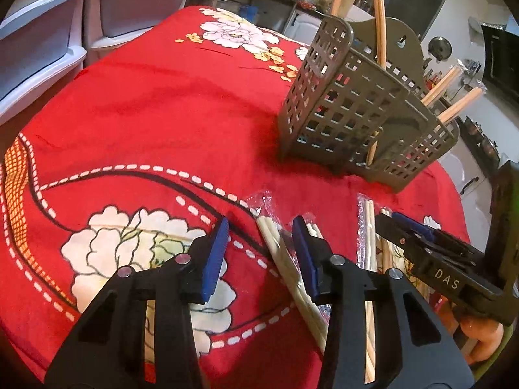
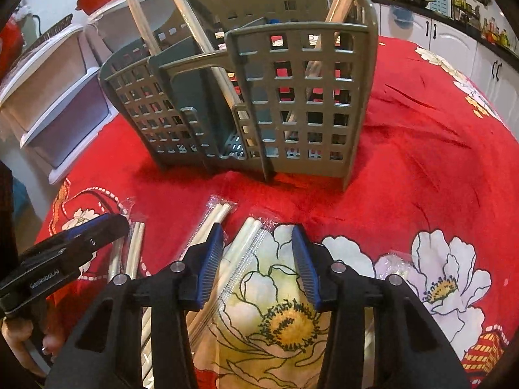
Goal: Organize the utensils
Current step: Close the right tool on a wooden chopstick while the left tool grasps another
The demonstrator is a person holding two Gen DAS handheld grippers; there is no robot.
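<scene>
Both tools angle down over wrapped chopsticks (image 2: pixel 241 238), pads apart.

Red flowered tablecloth (image 1: pixel 155 103) carries a grey utensil caddy (image 2: pixel 292 103) and wrapped chopsticks (image 2: pixel 246 236).

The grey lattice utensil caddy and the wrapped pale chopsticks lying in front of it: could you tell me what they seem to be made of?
Grey lattice utensil caddy: probably moulded plastic, matte, with uniform square holes and rounded edges. Wrapped pale chopsticks: likely bamboo or light wood, smooth and unvarnished-looking, sealed in clear crinkly film that glints.
</scene>
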